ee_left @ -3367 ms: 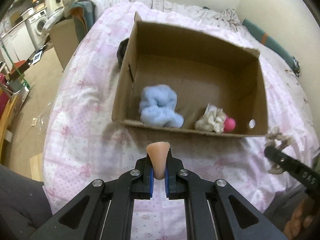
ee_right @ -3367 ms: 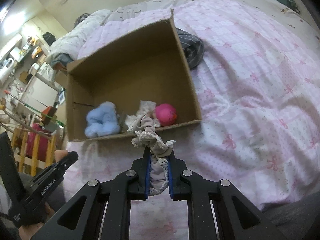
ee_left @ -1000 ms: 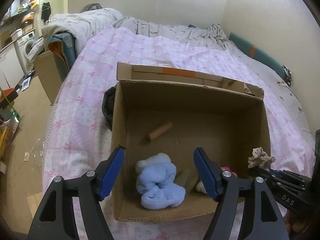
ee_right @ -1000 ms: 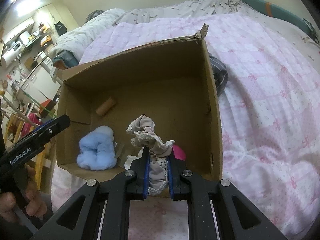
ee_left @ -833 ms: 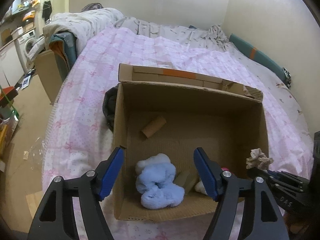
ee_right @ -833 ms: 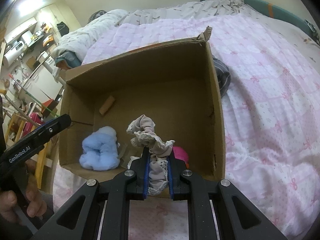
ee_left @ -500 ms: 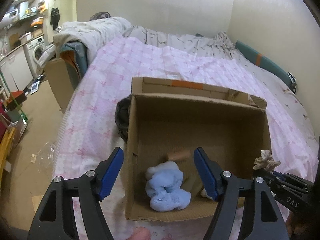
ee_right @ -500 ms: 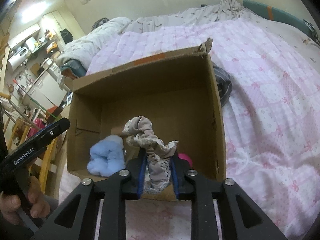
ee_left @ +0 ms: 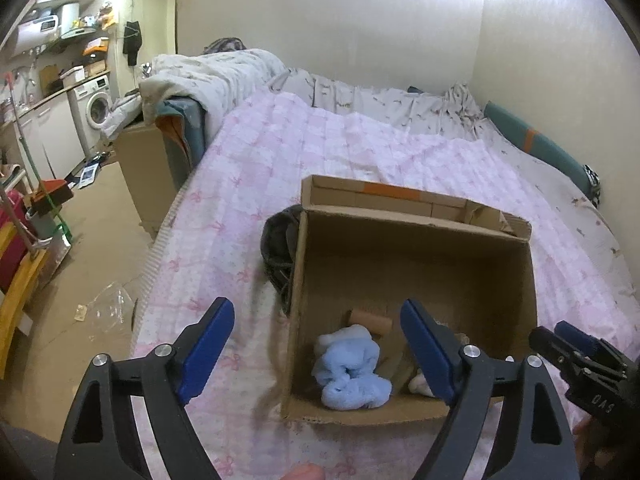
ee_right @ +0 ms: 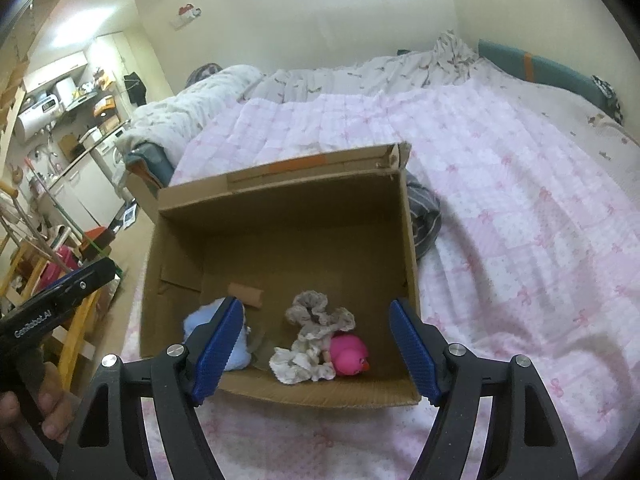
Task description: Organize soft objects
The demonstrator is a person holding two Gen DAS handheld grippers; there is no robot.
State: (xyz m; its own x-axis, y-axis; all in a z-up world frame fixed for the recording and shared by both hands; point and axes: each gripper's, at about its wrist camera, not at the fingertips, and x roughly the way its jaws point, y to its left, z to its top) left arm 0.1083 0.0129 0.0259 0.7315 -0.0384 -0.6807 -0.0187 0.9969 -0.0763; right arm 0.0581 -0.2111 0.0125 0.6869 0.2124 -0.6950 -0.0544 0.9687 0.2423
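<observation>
Cardboard box (ee_right: 280,248) on the bed holds it all: beige scrunchie (ee_right: 320,314) beside the pink toy (ee_right: 350,354), blue plush (ee_left: 350,372) at its near-left corner. My right claw (ee_right: 316,350) and left claw (ee_left: 318,354) hang spread and empty. I judge another soft item needs finding next.

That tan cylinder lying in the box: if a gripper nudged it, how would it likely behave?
The tan cylinder lies on its side on the box floor, so it would probably roll. It looks small and smooth, so likely light and apt to slip from the pads. The blue plush beside it might stop it.
</observation>
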